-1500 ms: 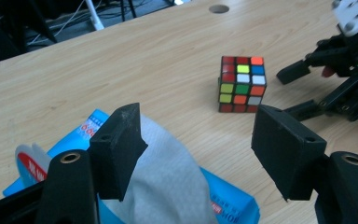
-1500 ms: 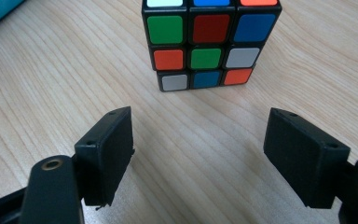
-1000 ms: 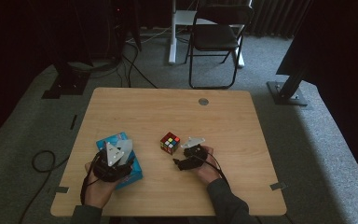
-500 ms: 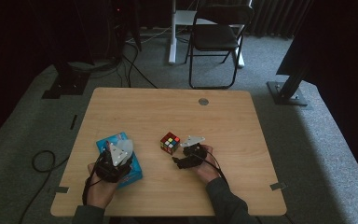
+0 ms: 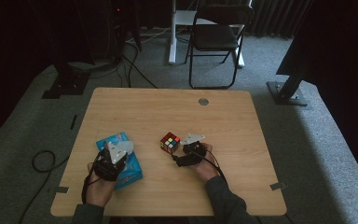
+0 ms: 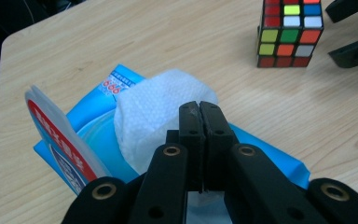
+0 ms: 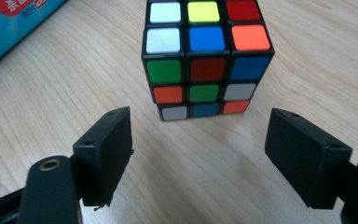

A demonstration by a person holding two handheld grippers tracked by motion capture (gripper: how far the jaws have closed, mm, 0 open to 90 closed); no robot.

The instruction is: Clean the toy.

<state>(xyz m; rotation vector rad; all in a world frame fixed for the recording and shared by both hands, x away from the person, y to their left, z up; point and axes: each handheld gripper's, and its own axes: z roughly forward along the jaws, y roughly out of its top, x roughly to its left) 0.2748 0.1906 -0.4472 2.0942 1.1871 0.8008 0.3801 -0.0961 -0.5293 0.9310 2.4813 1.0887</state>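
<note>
**Wipe pinched, cube waiting**

Left gripper (image 6: 199, 112) has just been closing; its jaws now meet on the white textured wet wipe (image 6: 156, 112) rising from the blue plastic wipe pack (image 5: 121, 161), lower left of the wooden bench (image 5: 223, 116). Right gripper (image 7: 198, 154) stands with jaws apart, short of the multicoloured puzzle cube (image 5: 169, 143) at centre. Likely step: drawing a wipe. Next calls for a steady upward pull.

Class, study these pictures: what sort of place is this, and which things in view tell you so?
Probably a recording studio or lab room, not a home. A bare wooden table stands on grey carpet ringed by dark curtains, with a folding chair, loose cables and black stand bases behind it.
</note>
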